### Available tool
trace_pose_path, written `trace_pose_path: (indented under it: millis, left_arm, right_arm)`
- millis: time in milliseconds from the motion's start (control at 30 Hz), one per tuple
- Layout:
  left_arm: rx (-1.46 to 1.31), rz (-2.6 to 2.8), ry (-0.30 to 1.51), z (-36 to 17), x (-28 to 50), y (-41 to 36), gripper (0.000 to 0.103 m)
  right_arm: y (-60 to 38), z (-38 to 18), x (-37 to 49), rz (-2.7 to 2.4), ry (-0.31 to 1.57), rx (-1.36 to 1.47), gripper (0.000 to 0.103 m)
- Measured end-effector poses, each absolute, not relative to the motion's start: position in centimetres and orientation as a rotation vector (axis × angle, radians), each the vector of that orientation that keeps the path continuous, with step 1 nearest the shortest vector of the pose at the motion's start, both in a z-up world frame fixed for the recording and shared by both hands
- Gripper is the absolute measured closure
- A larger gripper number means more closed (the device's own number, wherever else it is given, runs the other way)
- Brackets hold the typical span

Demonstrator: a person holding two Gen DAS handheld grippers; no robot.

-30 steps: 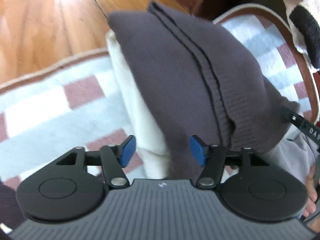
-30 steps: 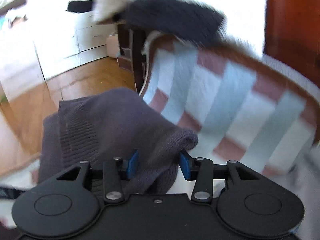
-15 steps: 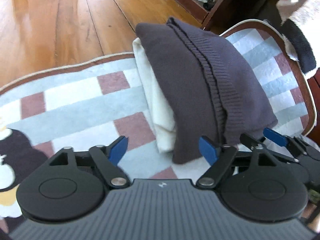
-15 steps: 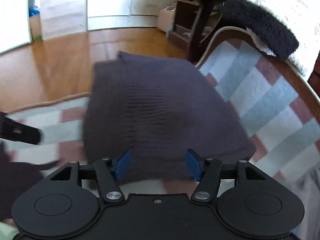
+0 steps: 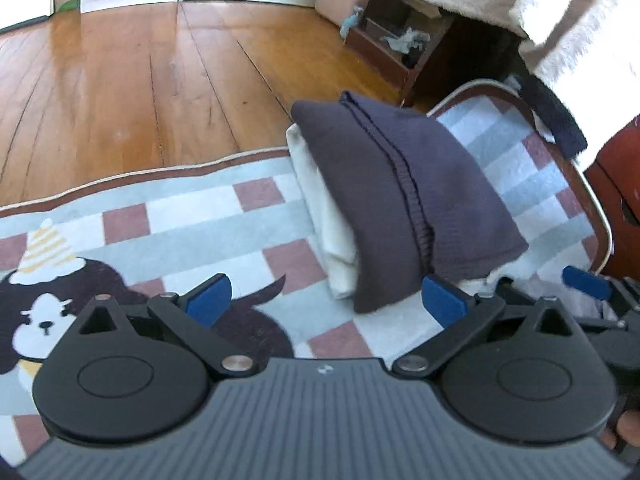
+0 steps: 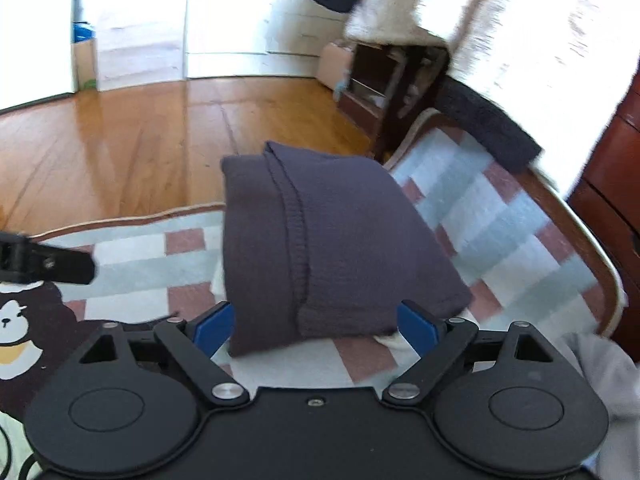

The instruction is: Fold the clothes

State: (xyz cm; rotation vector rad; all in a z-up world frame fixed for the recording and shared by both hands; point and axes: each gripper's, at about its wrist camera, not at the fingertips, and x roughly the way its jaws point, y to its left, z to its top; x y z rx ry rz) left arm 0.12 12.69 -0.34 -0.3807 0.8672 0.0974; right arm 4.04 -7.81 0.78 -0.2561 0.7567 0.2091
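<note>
A folded dark purple-grey knit sweater [image 5: 404,204] lies on top of a folded white garment [image 5: 320,208] on the checked rug [image 5: 192,216]. It also shows in the right wrist view [image 6: 332,248], with a bit of the white garment [image 6: 394,342] at its near edge. My left gripper [image 5: 326,300] is open and empty, just short of the stack's near end. My right gripper [image 6: 314,326] is open and empty, its fingers on either side of the sweater's near edge, above it. The right gripper's blue pad [image 5: 586,282] shows at the right in the left wrist view.
The rug has a cartoon animal print [image 5: 48,312] at the left. Wooden floor [image 5: 120,80] lies beyond it. A dark wooden shelf unit [image 6: 384,84] and a fluffy white throw with a dark edge [image 6: 488,124] stand at the back right. A grey garment [image 6: 608,380] lies at the right.
The right gripper let go of the sweater and opened wide. Both grippers drew back from the stack, and the sweater now lies folded on the white garment.
</note>
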Motion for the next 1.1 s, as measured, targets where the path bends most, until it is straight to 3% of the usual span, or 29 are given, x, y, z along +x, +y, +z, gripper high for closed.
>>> trace_pose_path:
  millis: [267, 1100]
  left_arm:
    - [-0.243, 0.124, 0.972, 0.4, -0.7, 10.7, 0.000]
    - [-0.072, 0.070, 0.938, 2.2, -2.6, 5.6, 0.000]
  right_arm:
    - [-8.9, 1.4, 1.6, 0.090, 0.834, -0.251, 0.012]
    - [-9.8, 4.5, -0.1, 0.028, 0.852, -0.143, 0.012]
